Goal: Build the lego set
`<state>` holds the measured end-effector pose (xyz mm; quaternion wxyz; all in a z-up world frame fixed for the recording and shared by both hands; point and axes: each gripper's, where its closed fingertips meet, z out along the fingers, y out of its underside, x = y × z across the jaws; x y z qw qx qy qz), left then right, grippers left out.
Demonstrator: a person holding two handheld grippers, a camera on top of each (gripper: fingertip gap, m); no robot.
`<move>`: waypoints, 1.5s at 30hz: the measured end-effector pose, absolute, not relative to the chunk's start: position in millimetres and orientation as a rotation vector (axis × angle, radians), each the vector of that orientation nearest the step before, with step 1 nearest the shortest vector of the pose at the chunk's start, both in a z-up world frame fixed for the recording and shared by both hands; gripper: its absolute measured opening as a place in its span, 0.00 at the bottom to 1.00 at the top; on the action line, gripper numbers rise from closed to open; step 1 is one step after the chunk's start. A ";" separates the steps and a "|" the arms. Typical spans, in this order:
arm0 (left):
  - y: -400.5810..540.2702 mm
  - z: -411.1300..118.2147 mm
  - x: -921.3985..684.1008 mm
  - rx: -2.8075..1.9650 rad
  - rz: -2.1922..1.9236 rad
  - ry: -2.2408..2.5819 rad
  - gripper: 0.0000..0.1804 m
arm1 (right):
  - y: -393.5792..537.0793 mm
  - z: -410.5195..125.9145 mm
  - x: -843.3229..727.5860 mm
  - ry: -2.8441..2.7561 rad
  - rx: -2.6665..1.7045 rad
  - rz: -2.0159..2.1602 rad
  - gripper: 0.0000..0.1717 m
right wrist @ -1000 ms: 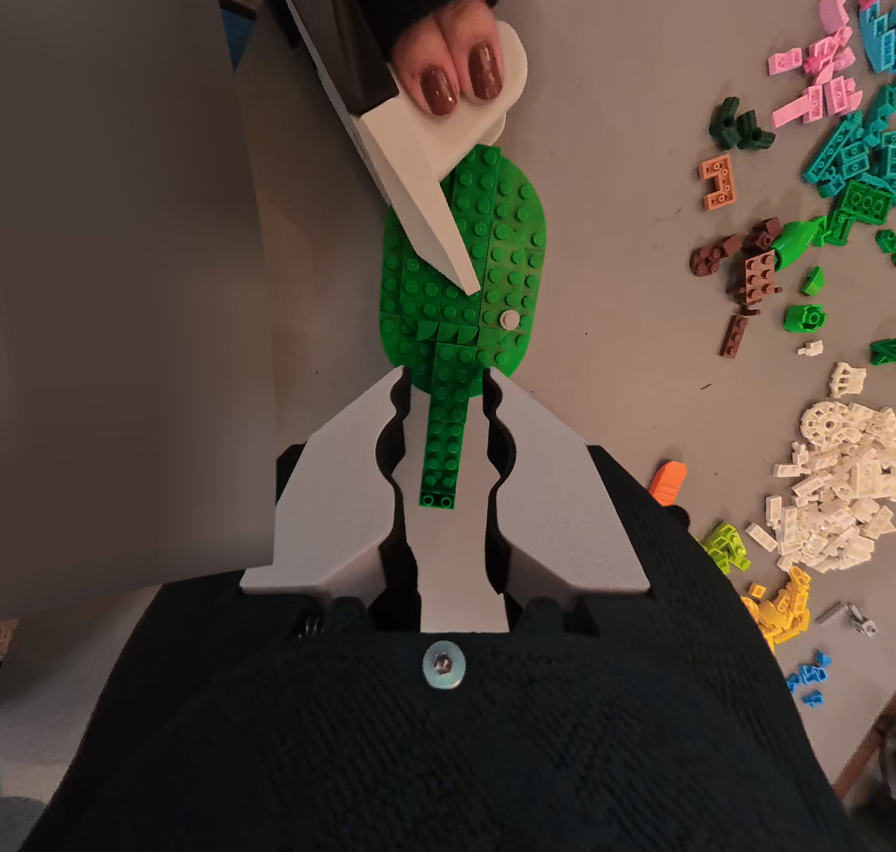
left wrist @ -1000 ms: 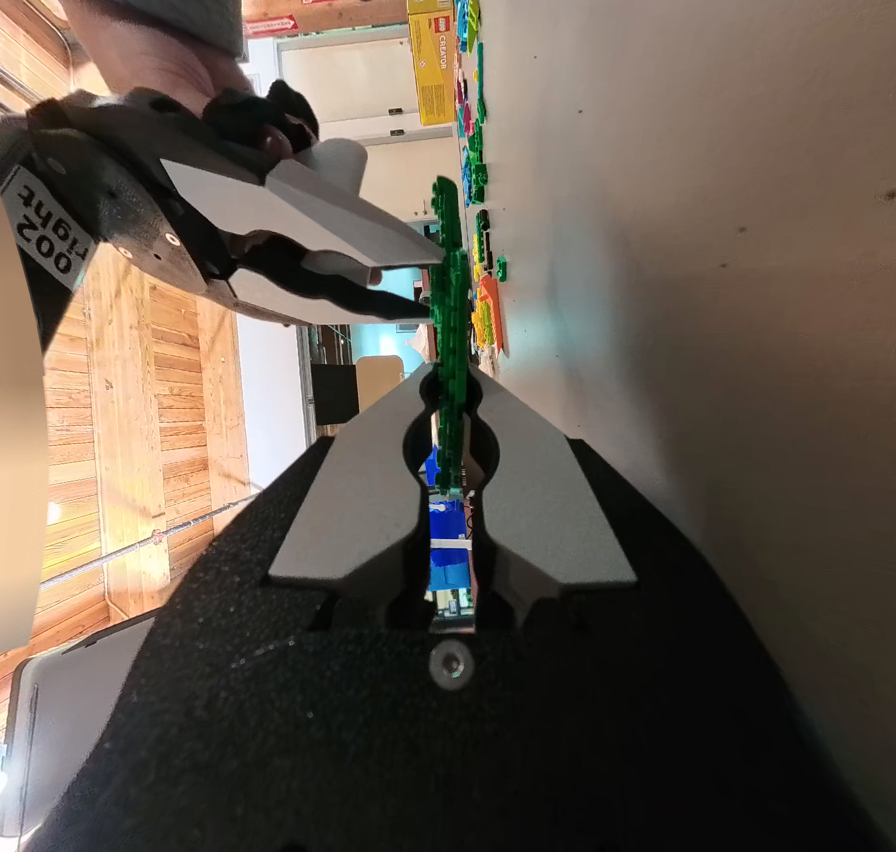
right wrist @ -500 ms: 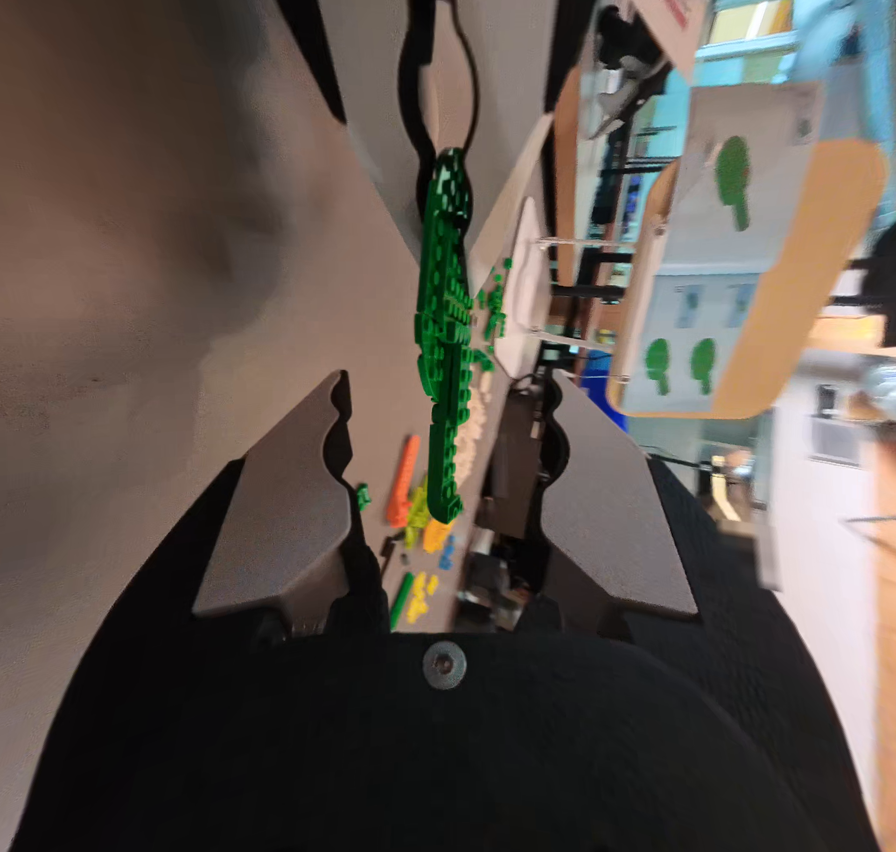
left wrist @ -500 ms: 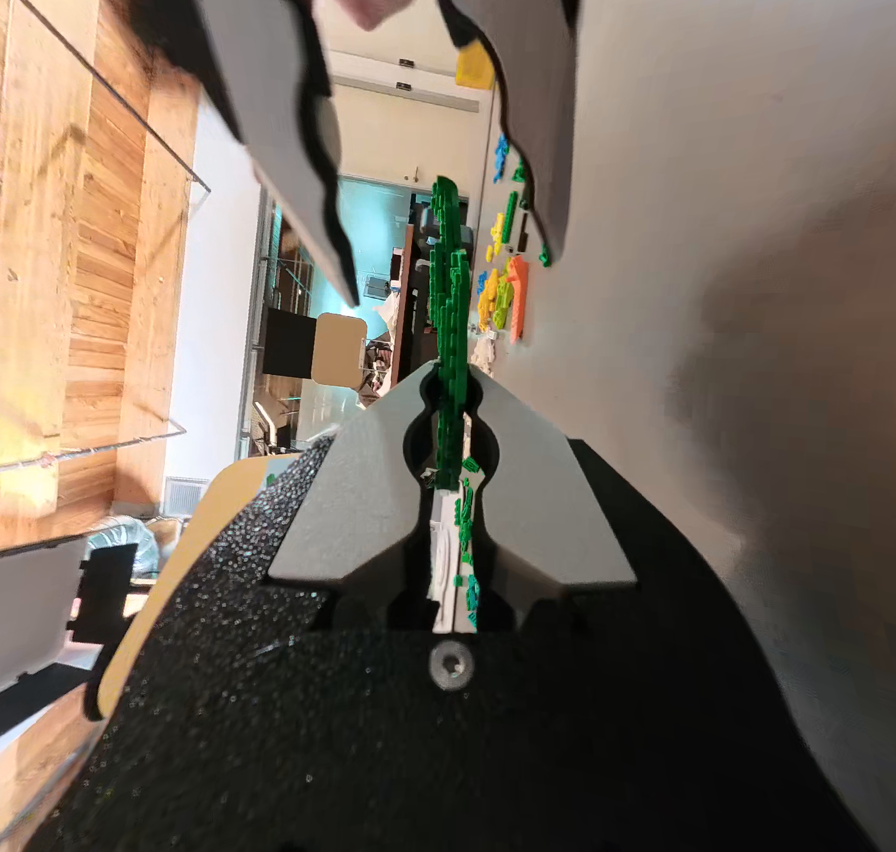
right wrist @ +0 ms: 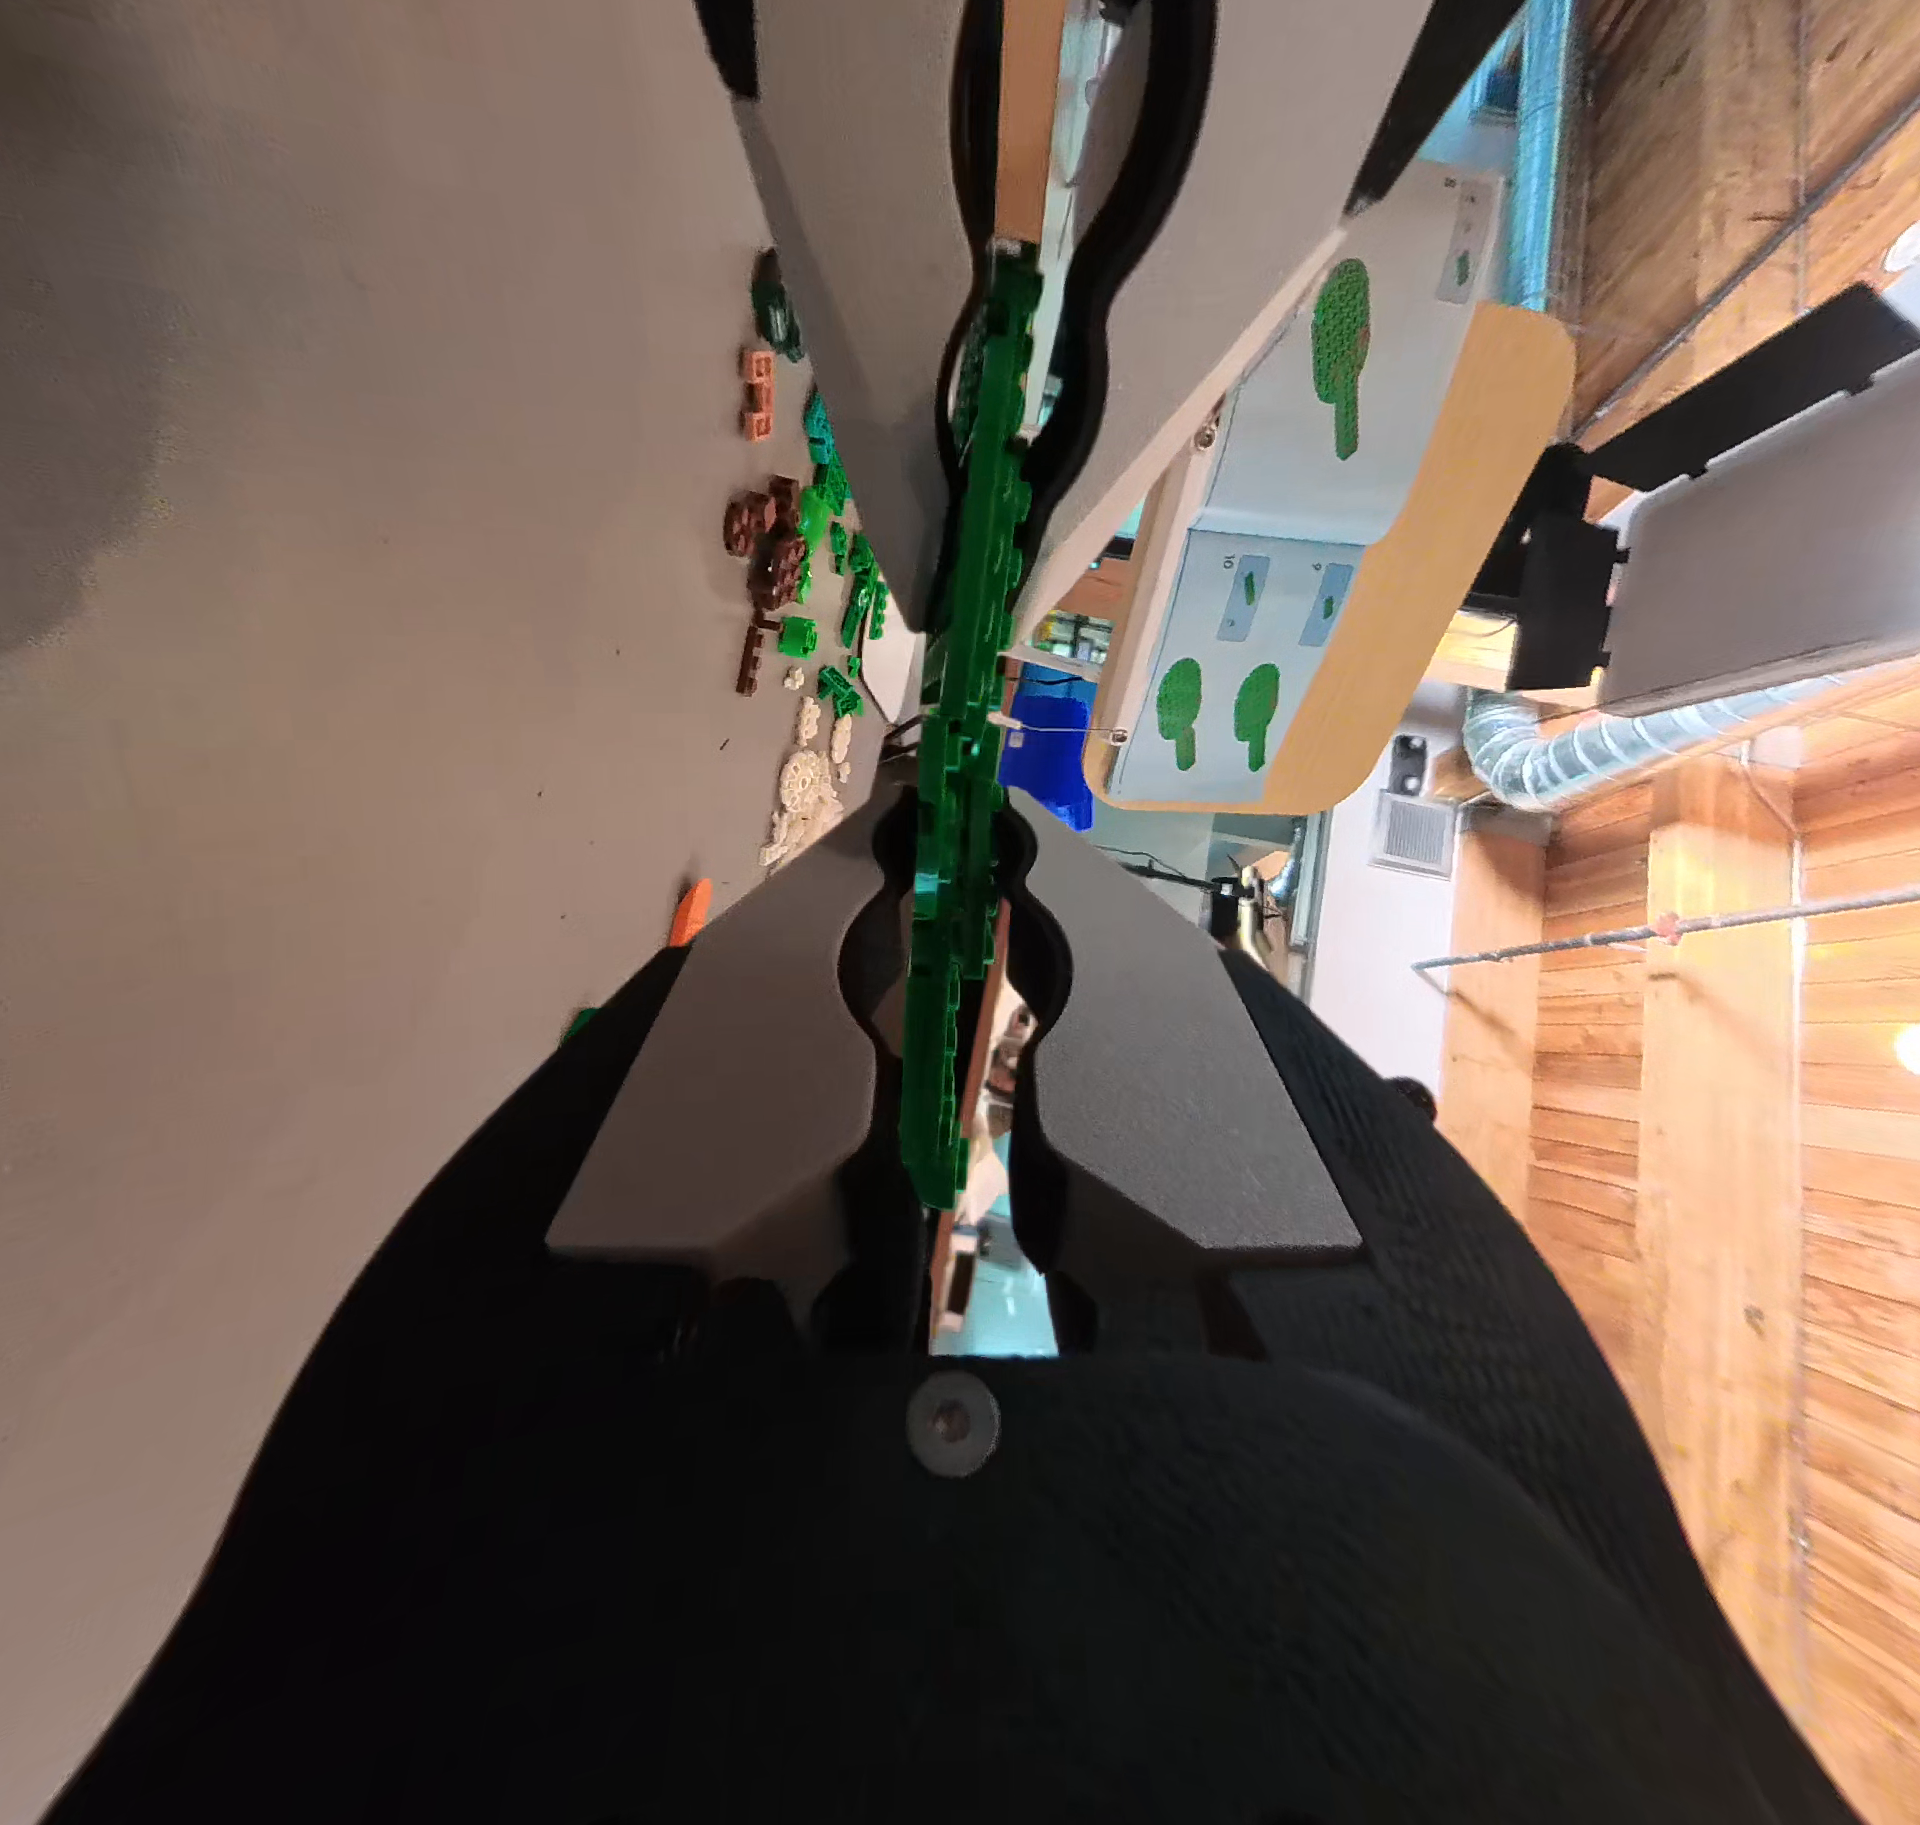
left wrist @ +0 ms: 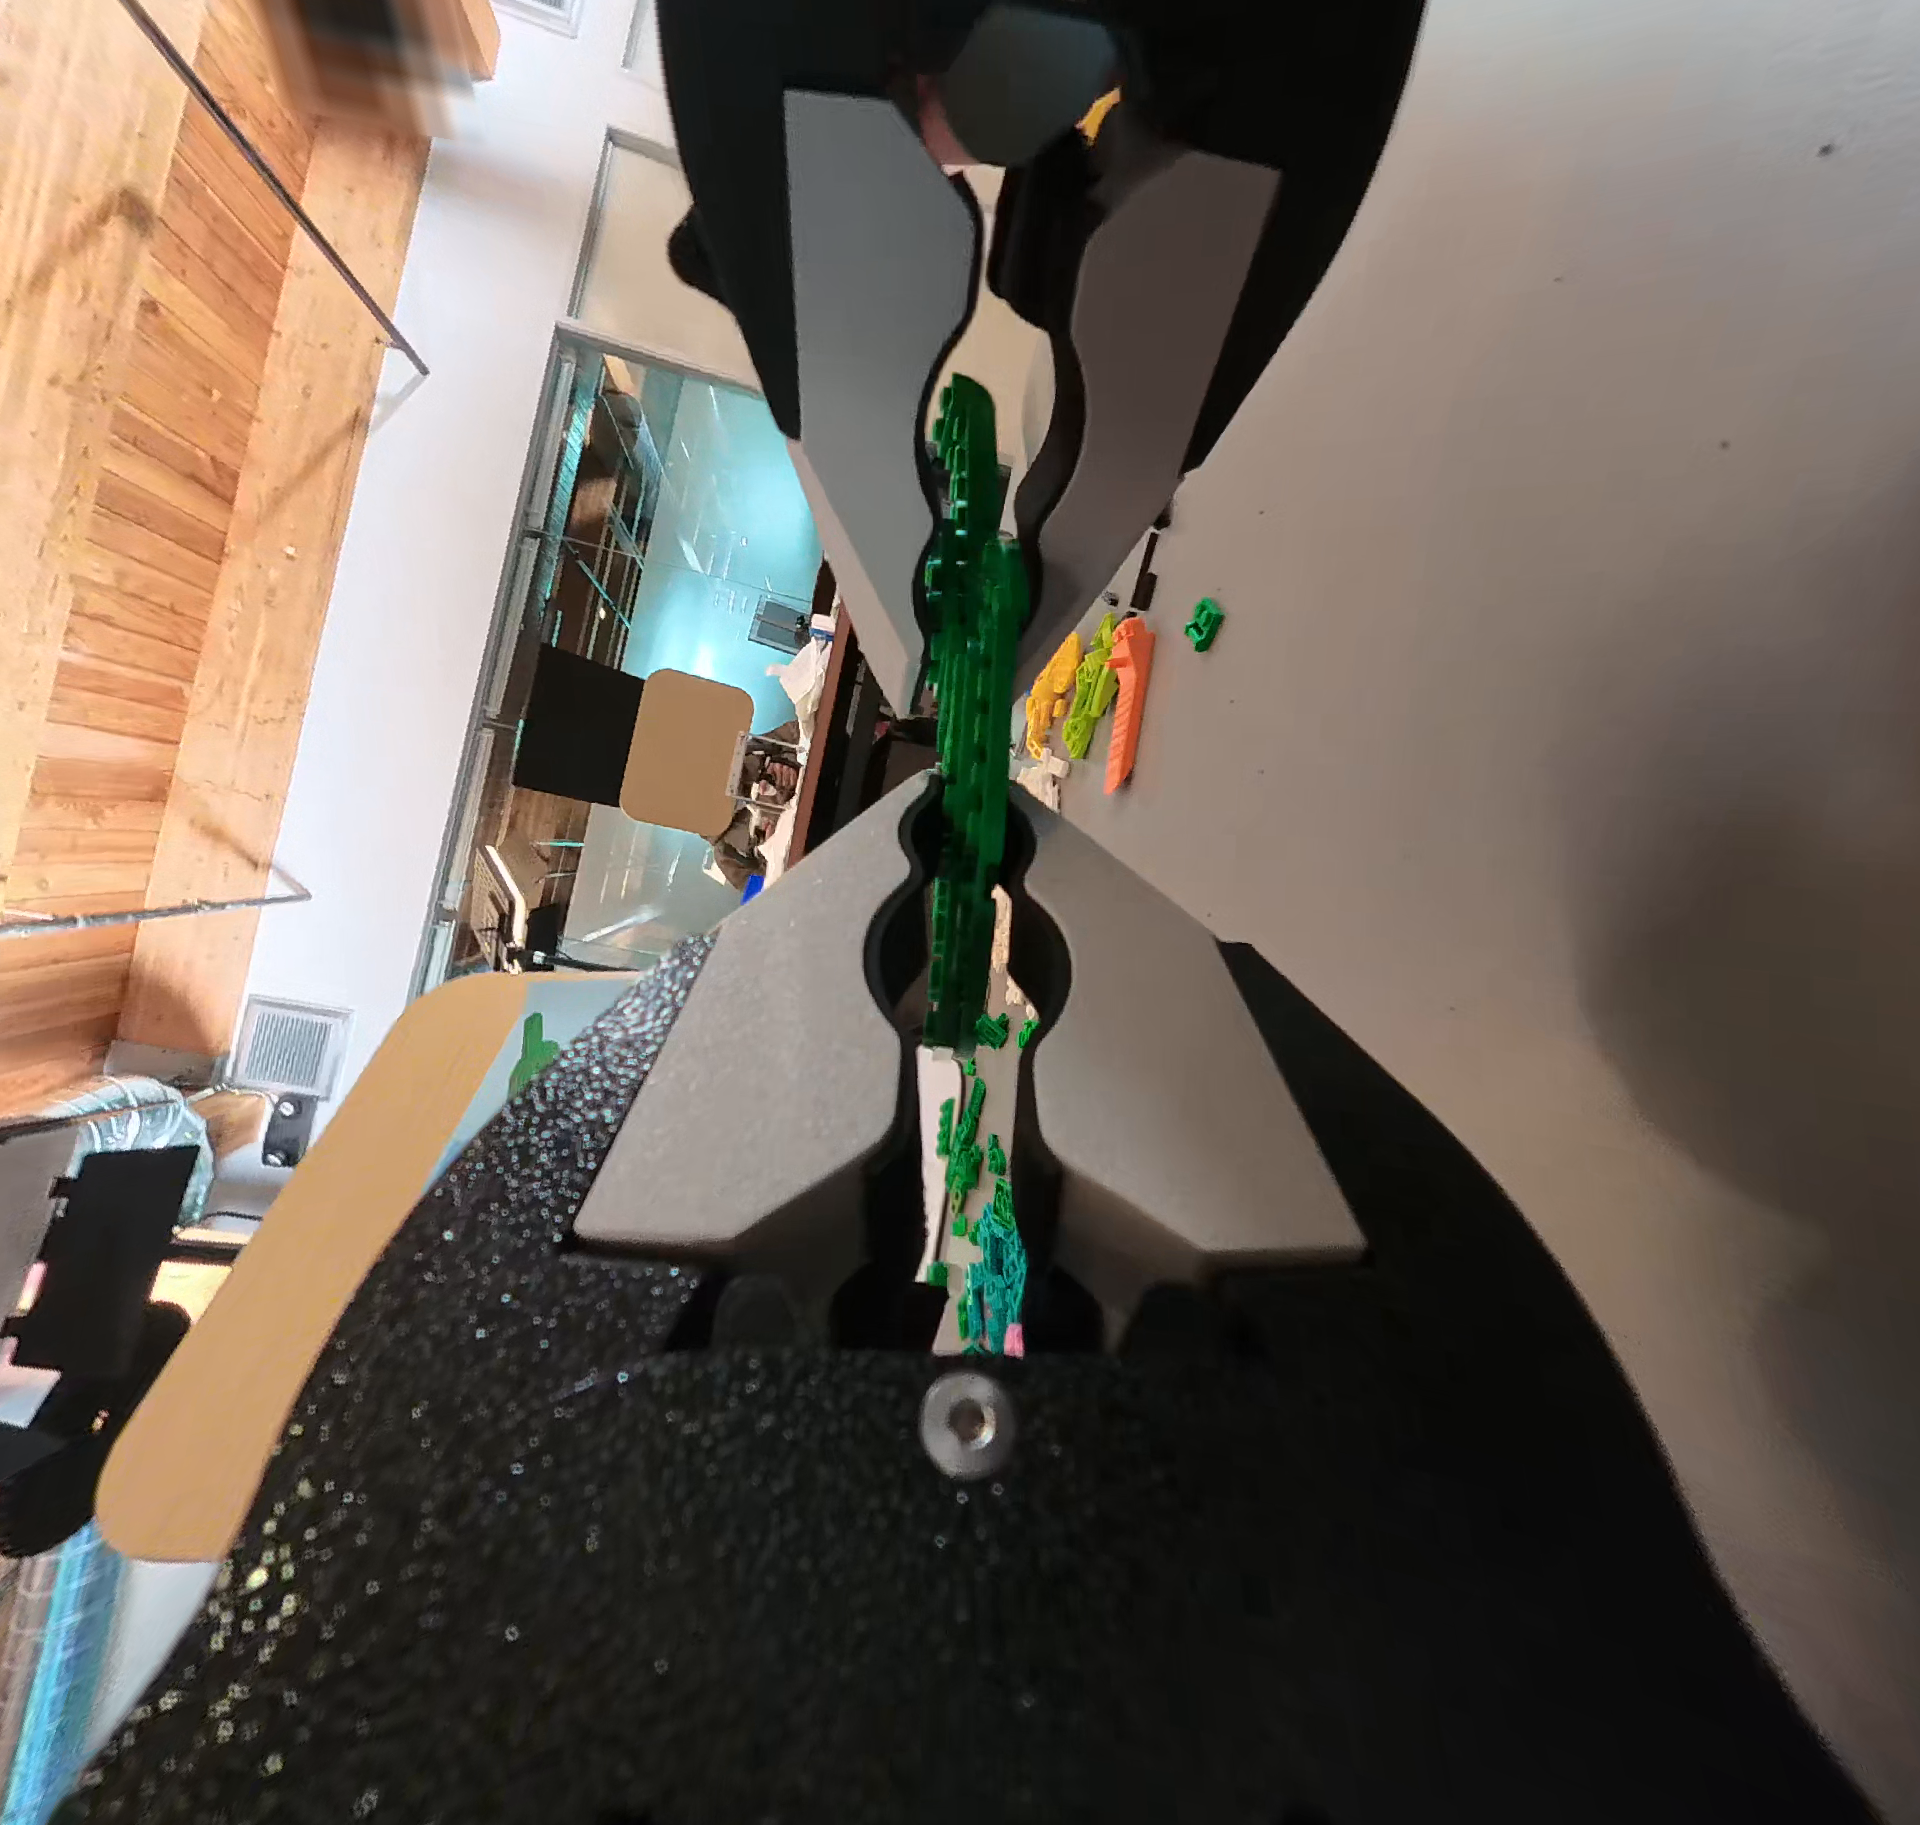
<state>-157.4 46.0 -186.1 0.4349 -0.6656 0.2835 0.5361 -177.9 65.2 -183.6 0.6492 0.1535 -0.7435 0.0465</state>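
Two grippers: both hold one flat green toy-brick piece [left wrist: 971,695], edge-on, up off the grey desk [left wrist: 1558,425].
Left gripper [left wrist: 971,819]: narrow, pads pressed on one end of the green piece.
Right gripper [right wrist: 961,830]: narrow, pads pressed on the other end.
Doing it well: I think both should hold tight and stay level, so the thin piece does not bend or snap.
Nearby: orange, yellow and lime toy bricks [left wrist: 1091,700] lie on the desk.
Writing: a picture sheet [right wrist: 1247,653] on a tan board has small numbers.
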 end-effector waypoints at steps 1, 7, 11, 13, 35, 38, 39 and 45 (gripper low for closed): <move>45.8 -185.0 -157.9 -1.661 1.334 0.697 0.03 | 65.4 -182.3 -178.5 -1.690 0.326 0.110 0.07; 44.0 -181.8 -159.6 -1.682 1.343 0.667 0.03 | 64.9 -179.2 -180.9 -1.657 0.316 0.072 0.06; 43.6 -186.3 -160.4 -1.695 1.334 0.679 0.03 | 64.1 -185.9 -181.6 -1.709 0.272 0.149 0.06; 44.0 -188.2 -159.8 -1.703 1.301 0.672 0.03 | 63.4 -187.8 -180.3 -1.757 0.212 0.257 0.08; 44.7 -200.5 -160.0 -1.767 1.169 0.658 0.03 | 68.0 -201.6 -172.3 -1.915 0.106 0.465 0.08; 42.8 -201.3 -160.5 -1.793 1.102 0.654 0.03 | 73.4 -197.8 -169.1 -1.967 0.069 0.540 0.16; 41.8 -203.2 -160.5 -1.808 1.075 0.659 0.02 | 74.7 -199.8 -167.6 -1.987 0.092 0.525 0.15; 40.4 -207.5 -155.8 -1.843 0.914 0.639 0.03 | 75.7 -209.5 -162.0 -2.030 0.177 0.465 0.07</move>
